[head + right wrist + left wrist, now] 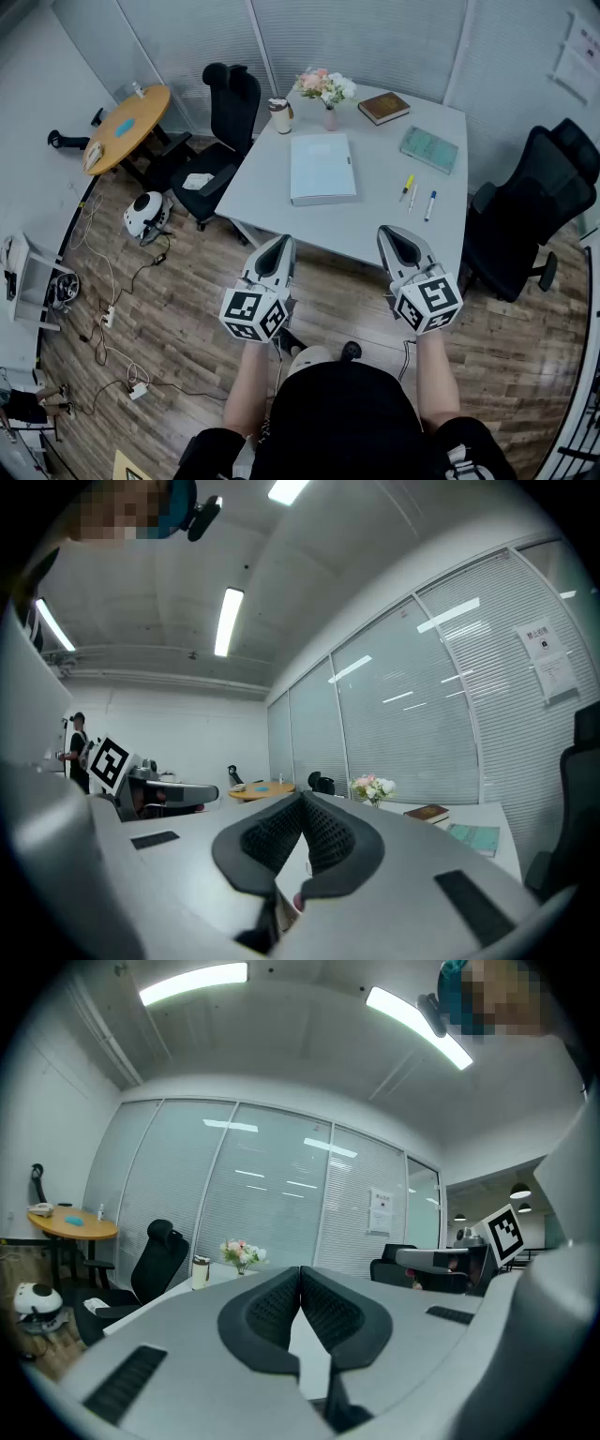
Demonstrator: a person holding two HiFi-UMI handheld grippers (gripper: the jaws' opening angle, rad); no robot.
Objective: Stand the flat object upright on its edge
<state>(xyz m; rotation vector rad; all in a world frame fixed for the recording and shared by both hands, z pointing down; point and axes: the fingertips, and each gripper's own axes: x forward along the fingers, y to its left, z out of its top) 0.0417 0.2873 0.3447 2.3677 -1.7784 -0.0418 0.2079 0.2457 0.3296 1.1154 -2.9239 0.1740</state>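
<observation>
Left gripper (281, 240), right gripper (389, 232): ribbed black jaws together; flat white binder (322, 167)

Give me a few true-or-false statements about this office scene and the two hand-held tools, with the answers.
1. The white binder lies flat on the white table. True.
2. The left gripper holds the binder. False: its jaws are shut on nothing, and it is short of the table's near edge.
3. The right gripper has its jaws shut. True.
4. The brown book stands upright on its edge. False: it lies flat at the table's far side, beside the flowers.
</observation>
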